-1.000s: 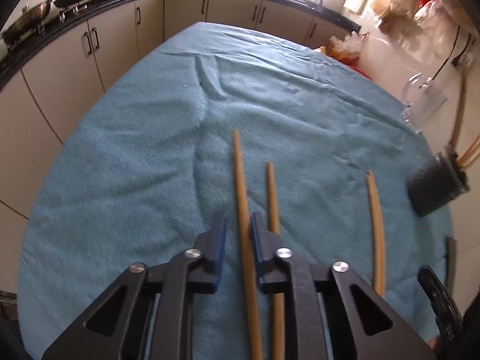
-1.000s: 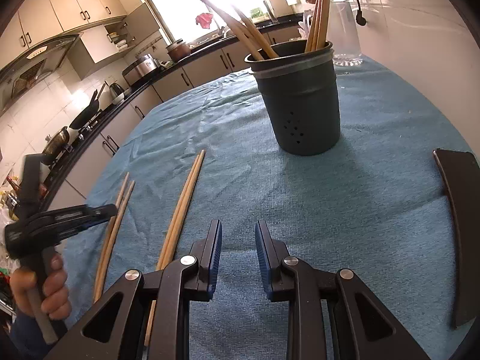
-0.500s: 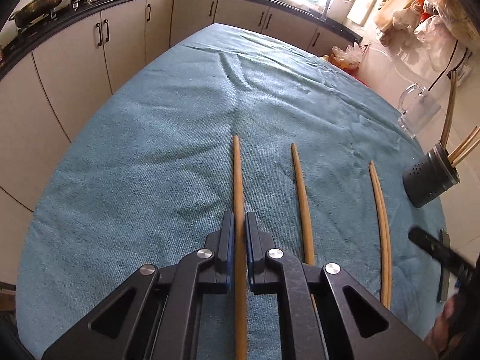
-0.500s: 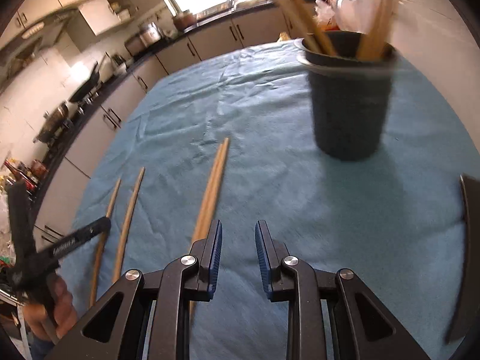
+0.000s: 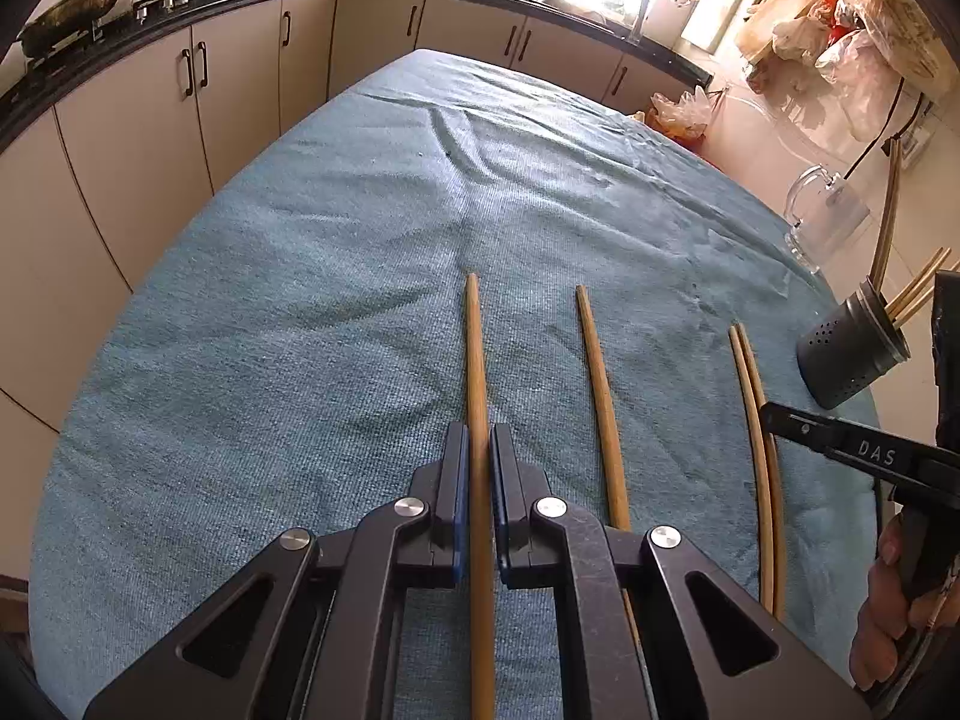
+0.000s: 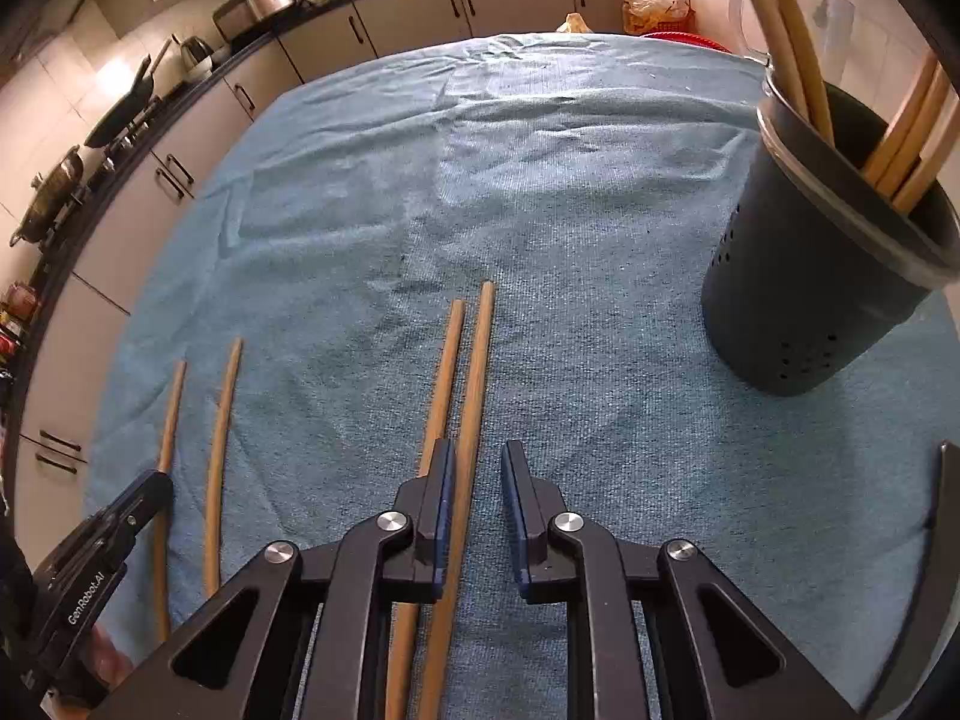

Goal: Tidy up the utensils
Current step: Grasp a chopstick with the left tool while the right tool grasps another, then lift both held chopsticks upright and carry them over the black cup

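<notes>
Left wrist: left gripper [image 5: 478, 450] jaws clamp chopstick [image 5: 474, 348]; right gripper [image 6: 477, 474] jaws narrow, closing around chopstick pair [image 6: 465, 372], cloth [image 6: 570, 228] ahead bare.

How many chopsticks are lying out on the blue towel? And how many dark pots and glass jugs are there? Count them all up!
Loose chopsticks: 4
Dark holder pot: 1
Glass jug: 1
Total: 6

On the towel [image 6: 600, 210] we see four sticks lying side by side: two sticks [image 6: 192, 450] on the left, a little apart, and a pair of sticks [image 6: 462, 372] touching in the middle. The cup [image 6: 798, 300] stands to the right, with more sticks [image 6: 900, 138] in it.
</notes>
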